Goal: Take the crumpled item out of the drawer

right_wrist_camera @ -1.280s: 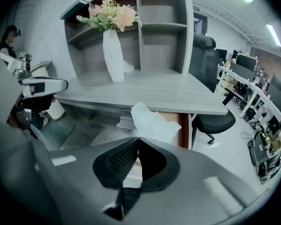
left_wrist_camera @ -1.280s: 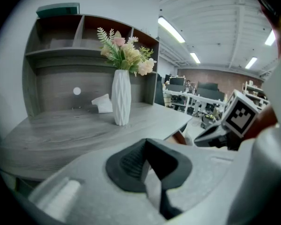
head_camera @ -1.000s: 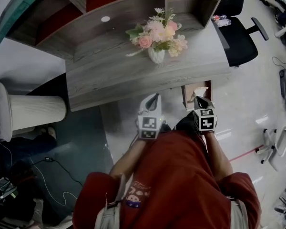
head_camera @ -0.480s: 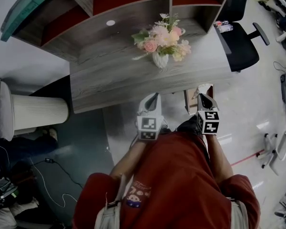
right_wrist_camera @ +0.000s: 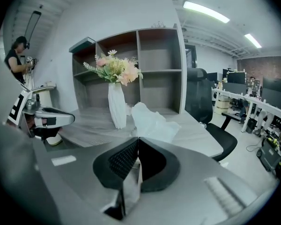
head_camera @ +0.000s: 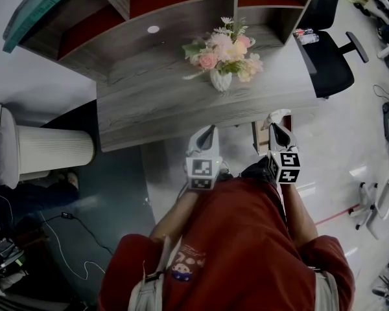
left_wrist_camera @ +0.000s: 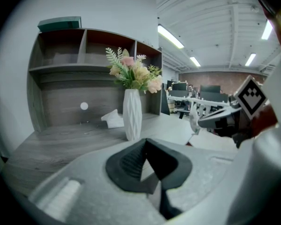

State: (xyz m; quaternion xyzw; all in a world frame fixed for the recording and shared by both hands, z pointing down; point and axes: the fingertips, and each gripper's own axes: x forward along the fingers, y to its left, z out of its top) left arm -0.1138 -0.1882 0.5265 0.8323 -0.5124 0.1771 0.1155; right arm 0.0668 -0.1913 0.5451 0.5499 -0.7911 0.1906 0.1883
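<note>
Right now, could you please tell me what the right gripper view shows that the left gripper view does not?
Only the right gripper view shows the black office chair, the left tool and its own jaws shut on the crumpled white item. Only the left gripper view shows the right tool and a round white disc on the shelf unit. Both show the flower vase, the shelf unit and the desk.

Head view steeply down over the desk [head_camera: 155,102]; both gripper views low, near, toward its vase [left_wrist_camera: 132,114].
</note>
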